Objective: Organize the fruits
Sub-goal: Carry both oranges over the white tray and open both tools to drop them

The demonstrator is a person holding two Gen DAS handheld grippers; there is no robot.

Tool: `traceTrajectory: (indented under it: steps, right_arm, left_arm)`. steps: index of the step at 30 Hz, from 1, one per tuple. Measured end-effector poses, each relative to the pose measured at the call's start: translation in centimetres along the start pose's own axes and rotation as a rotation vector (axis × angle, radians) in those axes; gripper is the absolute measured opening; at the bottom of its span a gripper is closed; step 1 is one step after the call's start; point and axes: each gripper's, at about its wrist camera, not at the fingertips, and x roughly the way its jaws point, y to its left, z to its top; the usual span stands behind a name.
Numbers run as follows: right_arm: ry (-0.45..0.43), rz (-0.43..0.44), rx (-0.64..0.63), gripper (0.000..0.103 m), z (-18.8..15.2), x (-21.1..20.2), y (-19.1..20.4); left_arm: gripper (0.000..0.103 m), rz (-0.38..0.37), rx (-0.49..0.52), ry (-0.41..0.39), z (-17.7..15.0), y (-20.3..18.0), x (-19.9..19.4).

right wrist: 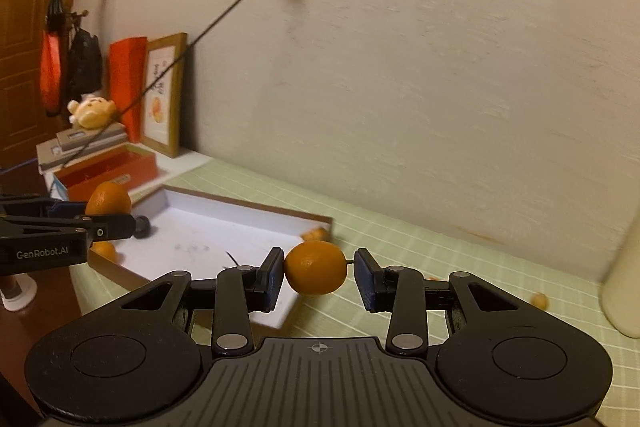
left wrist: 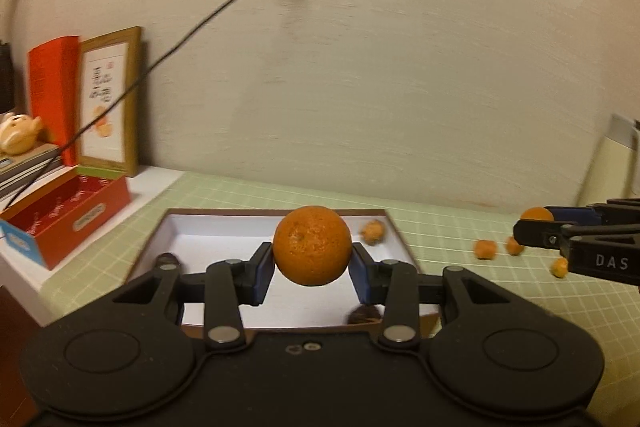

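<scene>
Red box [left wrist: 68, 215] and framed picture [left wrist: 110, 103] far left by the plaster wall; white tray [left wrist: 224, 227] on green grid mat [left wrist: 460, 227]. Left gripper [left wrist: 312, 265] angled slightly down over the tray, clamping large orange [left wrist: 312, 245]. Right gripper [right wrist: 318, 277] beside the tray, gripping smaller orange [right wrist: 316, 267]. Kumquats [left wrist: 485, 249] loose on mat.

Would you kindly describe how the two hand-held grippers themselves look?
Both are matte black plastic with round pivot discs, silver rivets and scissor-style linkages ending in blue pads. The left hand-held gripper reads "GenRobot.AI" on its side; the right hand-held gripper shows "DAS" lettering. No hands, sleeves or cables are visible.
</scene>
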Motion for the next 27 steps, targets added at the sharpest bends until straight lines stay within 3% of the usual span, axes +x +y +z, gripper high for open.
traceTrajectory:
  steps: [9,27]
  right_arm:
    - [-0.009,0.052,-0.026,0.039,1.5,3.3,3.2]
    - [0.044,0.068,-0.018,0.039,2.0,10.4,4.3]
  left_arm:
    - [0.03,0.079,-0.014,0.003,0.6,3.2,0.8]
    - [0.03,0.163,-0.039,0.055,0.8,8.2,5.3]
